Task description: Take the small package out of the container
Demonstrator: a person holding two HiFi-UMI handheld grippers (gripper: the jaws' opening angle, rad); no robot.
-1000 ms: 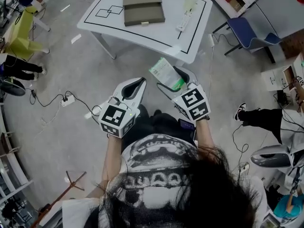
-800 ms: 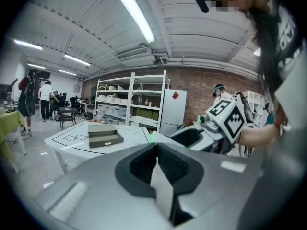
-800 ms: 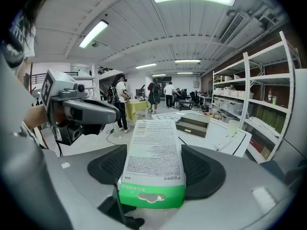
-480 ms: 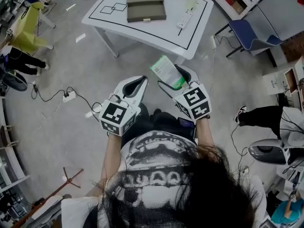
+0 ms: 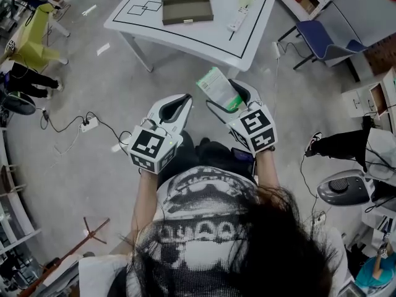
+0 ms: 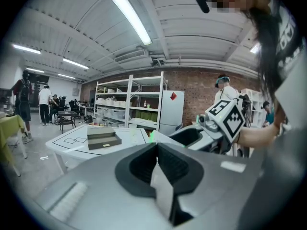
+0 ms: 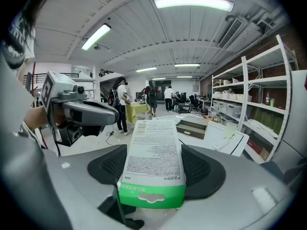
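My right gripper [image 5: 224,95] [image 7: 154,153] is shut on a small white package with a green end [image 5: 216,88] [image 7: 154,163], held in the air over the floor in front of the person's body. The package sticks out flat past the fingertips. Beside it to the left, my left gripper [image 5: 180,102] [image 6: 156,146] is shut with nothing in it. The container, a flat olive-grey box [image 5: 186,2] [image 6: 102,139] [image 7: 194,127], lies on the white table [image 5: 204,37] ahead, well beyond both grippers.
A clear packet [image 5: 240,12] lies on the table right of the box. A blue chair [image 5: 322,42] stands at the right. A power strip with cables [image 5: 86,127] lies on the floor at the left. Other people stand around the edges, and shelving lines the back wall.
The table has slid a little toward the top of the head view. Both grippers keep their pose, and the right one still holds the package.
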